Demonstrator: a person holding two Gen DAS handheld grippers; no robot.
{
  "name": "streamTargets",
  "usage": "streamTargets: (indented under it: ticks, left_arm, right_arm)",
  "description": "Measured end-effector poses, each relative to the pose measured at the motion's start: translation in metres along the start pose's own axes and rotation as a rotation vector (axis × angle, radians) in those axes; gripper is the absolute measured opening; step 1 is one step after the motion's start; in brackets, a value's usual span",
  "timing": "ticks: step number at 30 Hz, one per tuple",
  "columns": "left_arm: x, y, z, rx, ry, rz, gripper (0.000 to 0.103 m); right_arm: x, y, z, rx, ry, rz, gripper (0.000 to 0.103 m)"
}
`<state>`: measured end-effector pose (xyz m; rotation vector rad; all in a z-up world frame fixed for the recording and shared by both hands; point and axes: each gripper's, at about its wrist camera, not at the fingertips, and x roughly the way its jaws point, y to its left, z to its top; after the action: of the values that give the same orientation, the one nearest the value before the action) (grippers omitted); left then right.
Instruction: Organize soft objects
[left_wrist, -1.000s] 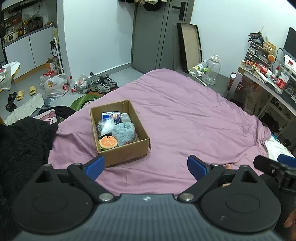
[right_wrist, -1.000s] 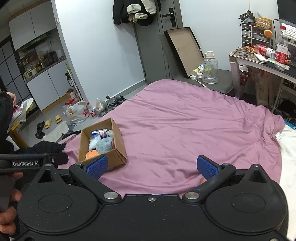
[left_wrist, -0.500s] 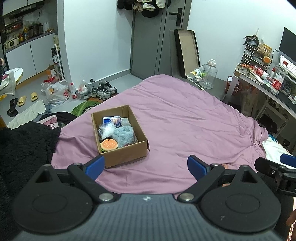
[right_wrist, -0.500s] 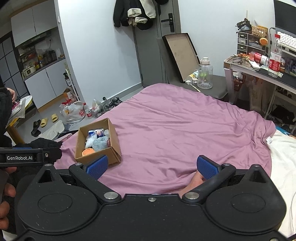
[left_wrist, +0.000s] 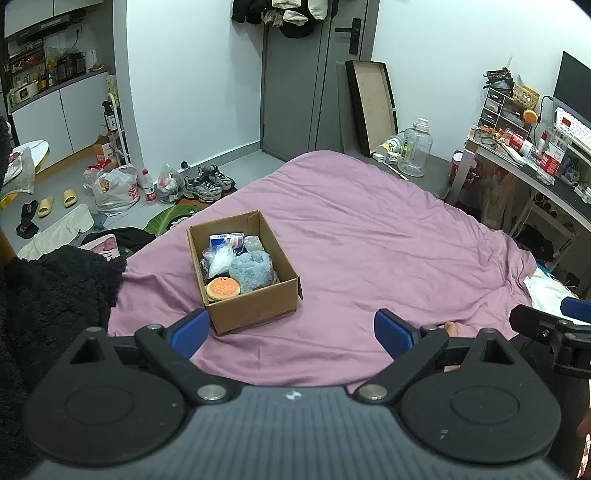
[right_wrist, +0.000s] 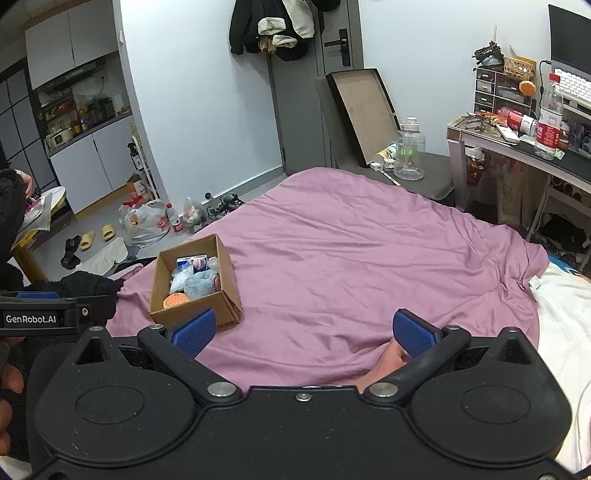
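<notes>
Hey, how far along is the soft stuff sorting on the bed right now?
Looks done: the cardboard box on the purple bedspread already holds a burger plush, a blue fluffy item and a clear bag. In hand: nothing; the left gripper and right gripper are both open and empty. Left: no loose soft objects show on the bedspread, so either little remains or unloading hasn't started.

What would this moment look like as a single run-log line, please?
left gripper: open, empty | right gripper: open, empty | cardboard box: on purple bedspread, holds burger plush, blue fluffy item | phase: approach
</notes>
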<state>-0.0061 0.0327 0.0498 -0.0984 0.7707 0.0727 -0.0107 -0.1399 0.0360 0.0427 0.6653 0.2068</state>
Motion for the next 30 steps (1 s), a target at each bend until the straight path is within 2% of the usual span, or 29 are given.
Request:
streamTargets:
  ticks: [30]
  left_arm:
    - [-0.0001, 0.0042, -0.003, -0.005, 0.002, 0.003, 0.095]
  right_arm:
    - [0.0025, -0.0009, -0.0036, 0.003, 0.004, 0.004, 0.103]
